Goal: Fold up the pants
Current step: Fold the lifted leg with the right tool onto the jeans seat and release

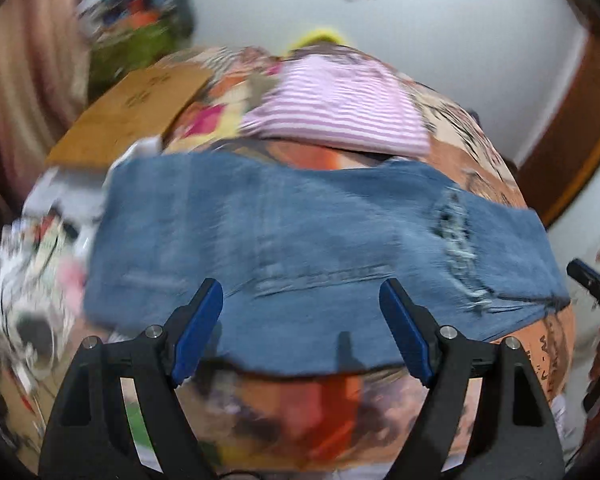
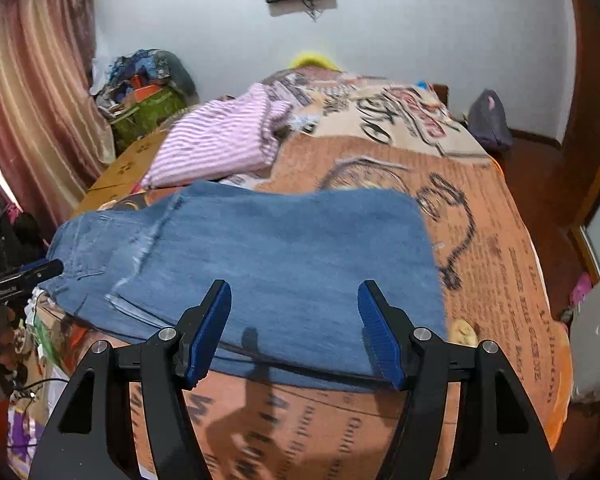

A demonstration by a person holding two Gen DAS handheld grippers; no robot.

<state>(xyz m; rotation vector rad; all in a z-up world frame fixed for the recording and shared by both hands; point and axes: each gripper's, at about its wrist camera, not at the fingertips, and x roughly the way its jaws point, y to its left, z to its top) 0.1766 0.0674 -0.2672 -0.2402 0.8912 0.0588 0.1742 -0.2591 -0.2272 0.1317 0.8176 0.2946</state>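
Note:
Blue jeans (image 1: 300, 240) lie flat across the patterned bedspread (image 1: 320, 408), with a ripped patch (image 1: 456, 236) toward their right end. My left gripper (image 1: 300, 292) hovers open over the near edge of the denim, nothing between its blue pads (image 1: 198, 332); this view is blurred. In the right wrist view the jeans (image 2: 280, 248) show a seam and pocket at their left part. My right gripper (image 2: 293, 292) stands open above their near edge, holding nothing. The other gripper's black tip (image 2: 24, 276) pokes in at the left.
A pink striped garment (image 2: 220, 144) lies on the bed behind the jeans. Flat cardboard (image 1: 132, 112) and a pile of bags (image 2: 148, 92) sit at the left by the curtain (image 2: 32, 100). A purple bag (image 2: 488, 120) stands at the far right corner. The bedspread (image 2: 480, 240) right of the jeans is bare.

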